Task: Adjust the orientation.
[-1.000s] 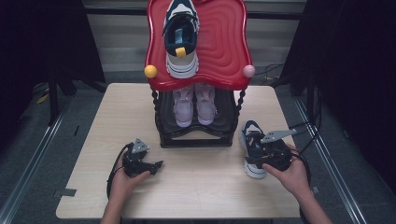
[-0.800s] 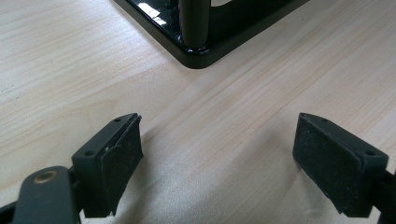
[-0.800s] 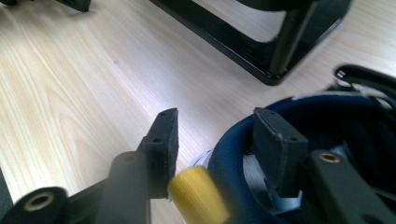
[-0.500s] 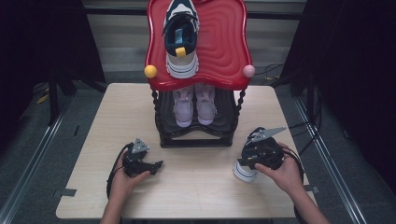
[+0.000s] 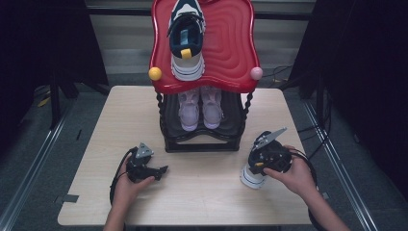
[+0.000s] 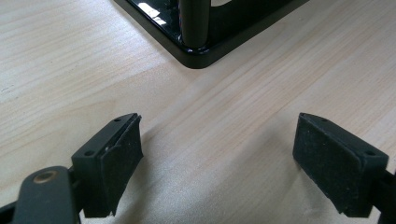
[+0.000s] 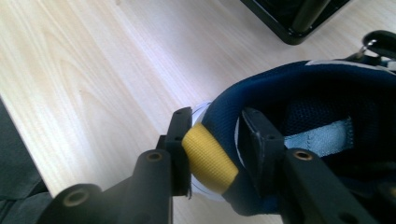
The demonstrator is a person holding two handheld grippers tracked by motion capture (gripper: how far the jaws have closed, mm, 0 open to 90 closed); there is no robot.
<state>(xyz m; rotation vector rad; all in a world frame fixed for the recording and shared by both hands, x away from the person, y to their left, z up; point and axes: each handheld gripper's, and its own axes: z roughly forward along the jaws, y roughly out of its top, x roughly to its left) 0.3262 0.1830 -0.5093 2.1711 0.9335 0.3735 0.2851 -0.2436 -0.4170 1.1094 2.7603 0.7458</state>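
Right gripper (image 7: 212, 149) has just been closing, and I see its jaws pinching the heel of a navy sneaker (image 7: 303, 140), one jaw outside against the yellow pull tab (image 7: 208, 161), the other inside the collar. In the high view my right gripper (image 5: 267, 159) sits over that shoe (image 5: 251, 177), whose white sole shows on the table (image 5: 202, 202) right of centre, just off the rack's (image 5: 202, 139) front right corner. It has a navy upper, a pale grey lining and a white heel rim.

Left gripper (image 6: 219, 154) hangs wide open over bare wood, nothing between the pads, with the rack's black base corner (image 6: 201, 51) just ahead. From above, that left gripper (image 5: 144, 166) rests well apart from the shoe.

I have open tabletop between the two grippers and toward the near edge. On the rack, a matching sneaker (image 5: 186, 41) lies on the red top shelf (image 5: 231, 43), and a pale pair (image 5: 199, 108) sits on the lower shelf. The right table edge runs near my right hand (image 5: 296, 175).
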